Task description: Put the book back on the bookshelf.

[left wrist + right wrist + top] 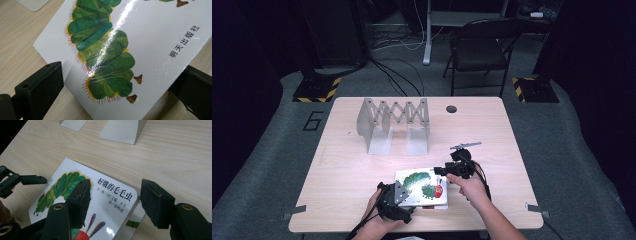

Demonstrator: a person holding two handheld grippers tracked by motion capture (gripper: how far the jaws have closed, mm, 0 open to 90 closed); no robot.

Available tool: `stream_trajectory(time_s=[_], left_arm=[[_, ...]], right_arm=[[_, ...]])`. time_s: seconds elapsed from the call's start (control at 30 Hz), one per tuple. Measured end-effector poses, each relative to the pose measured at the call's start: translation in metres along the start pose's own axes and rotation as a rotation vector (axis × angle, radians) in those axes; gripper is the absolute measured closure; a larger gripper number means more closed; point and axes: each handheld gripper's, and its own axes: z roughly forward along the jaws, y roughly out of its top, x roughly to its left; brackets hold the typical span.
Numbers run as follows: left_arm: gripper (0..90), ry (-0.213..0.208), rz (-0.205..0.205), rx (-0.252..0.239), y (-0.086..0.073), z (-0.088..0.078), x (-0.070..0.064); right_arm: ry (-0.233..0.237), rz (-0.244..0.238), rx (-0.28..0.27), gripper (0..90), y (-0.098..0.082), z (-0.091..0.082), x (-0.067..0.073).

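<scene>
At the left of the high view, the left claw [398,199] is held low at the near edge of the bench [342,165], gripped by the person's left hand [379,220]. In the left claw view its jaws are spread wide, one on each side of the book [150,50]: the left jaw sits just beside the book's edge and the right jaw lies partly under the far edge. Whether either jaw touches the cover cannot be told. Nothing is clamped.

The book [424,187] is laid flat on the bench near its front edge, between the two claws. A green caterpillar [60,190] is printed on its glossy white cover, with a line of black characters beside it. A second book [132,221] is seen under it, its corner sticking out at the right in the right claw view.

Farther back, left of centre, a grey folding rack [394,122] is stood upright, well apart from the book.

To the right, the right claw [447,171] is held by the right hand [469,187] over the book's right edge. Its jaws are parted: one is over the cover, the other is off past the edge, above bare wood. Nothing is gripped.
</scene>
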Motion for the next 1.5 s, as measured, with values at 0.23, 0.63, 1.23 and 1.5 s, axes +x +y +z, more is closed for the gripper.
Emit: stream_trajectory(time_s=[0.23,0.63,1.23,1.5], left_arm=[[8.3,-0.018,0.070,-0.037,-0.001,-0.002,-0.003],[8.7,-0.023,0.068,-0.064,-0.004,-0.002,-0.002],[8.7,-0.032,0.060,-0.093,-0.006,-0.001,-0.002],[8.6,-0.031,0.059,-0.100,-0.007,-0.001,-0.002]], right_arm=[[-0.012,-0.009,0.013,40.9,-0.002,0.004,-0.002],[0.014,0.002,0.037,40.3,-0.003,0.010,-0.010],[-0.007,-0.022,0.101,33.8,0.031,0.013,-0.018],[0.024,-0.013,0.149,32.4,0.015,0.034,-0.023]])
